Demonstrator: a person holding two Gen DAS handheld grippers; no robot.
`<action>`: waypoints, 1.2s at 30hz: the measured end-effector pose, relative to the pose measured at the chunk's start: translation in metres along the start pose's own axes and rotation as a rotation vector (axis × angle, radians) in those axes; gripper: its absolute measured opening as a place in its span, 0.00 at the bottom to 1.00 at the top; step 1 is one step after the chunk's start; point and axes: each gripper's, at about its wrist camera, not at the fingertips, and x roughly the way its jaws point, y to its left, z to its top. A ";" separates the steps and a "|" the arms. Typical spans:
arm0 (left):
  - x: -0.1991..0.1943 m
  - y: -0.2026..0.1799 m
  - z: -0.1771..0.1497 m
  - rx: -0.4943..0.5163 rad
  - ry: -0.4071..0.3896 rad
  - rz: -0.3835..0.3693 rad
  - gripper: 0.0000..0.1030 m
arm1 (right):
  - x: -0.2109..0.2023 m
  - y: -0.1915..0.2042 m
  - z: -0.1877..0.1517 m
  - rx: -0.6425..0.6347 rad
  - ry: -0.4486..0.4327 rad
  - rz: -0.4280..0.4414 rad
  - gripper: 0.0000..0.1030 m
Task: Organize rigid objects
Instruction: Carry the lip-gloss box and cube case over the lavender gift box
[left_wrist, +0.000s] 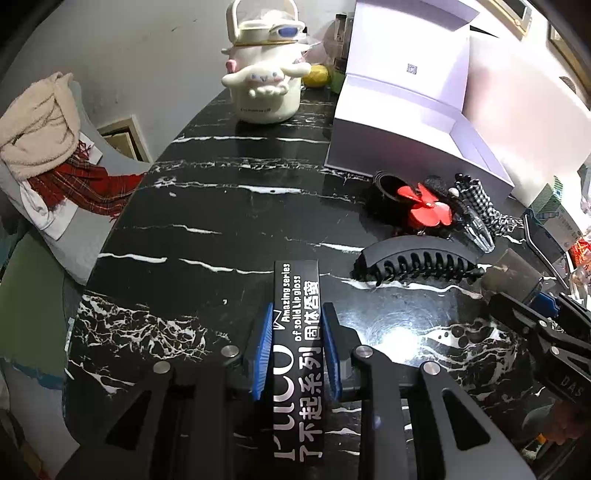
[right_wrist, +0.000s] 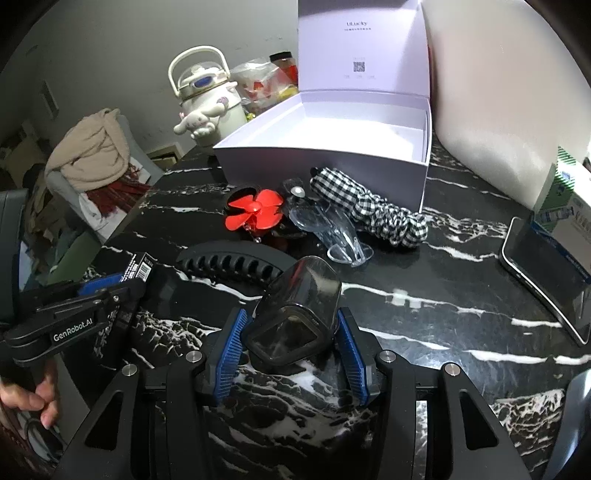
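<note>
My left gripper (left_wrist: 295, 314) is shut on a long black lip gloss box (left_wrist: 297, 354) with white print, held over the black marble table (left_wrist: 221, 206). My right gripper (right_wrist: 291, 321) is shut on a smoky translucent container (right_wrist: 299, 306). The left gripper and its box also show in the right wrist view (right_wrist: 110, 291). A large black hair claw (right_wrist: 232, 264) lies just ahead. Behind it sit a red flower clip (right_wrist: 255, 214), a clear claw clip (right_wrist: 332, 232) and a checkered scrunchie (right_wrist: 369, 206). An open white box (right_wrist: 332, 147) stands at the back.
A white Cinnamoroll kettle (left_wrist: 264, 81) stands at the table's far end. A phone (right_wrist: 546, 273) and a green-white carton (right_wrist: 565, 199) lie at the right. A chair with clothes (left_wrist: 48, 147) stands left of the table. A white bag (right_wrist: 509, 110) is behind the box.
</note>
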 end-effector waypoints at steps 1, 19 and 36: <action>-0.002 0.000 0.000 0.003 -0.005 -0.002 0.25 | -0.001 0.000 0.000 0.000 -0.003 0.000 0.48; -0.038 -0.028 0.037 0.090 -0.127 -0.070 0.25 | -0.035 -0.017 0.021 -0.028 -0.086 -0.006 0.47; -0.028 -0.070 0.099 0.195 -0.199 -0.135 0.25 | -0.050 -0.039 0.074 -0.074 -0.155 -0.054 0.47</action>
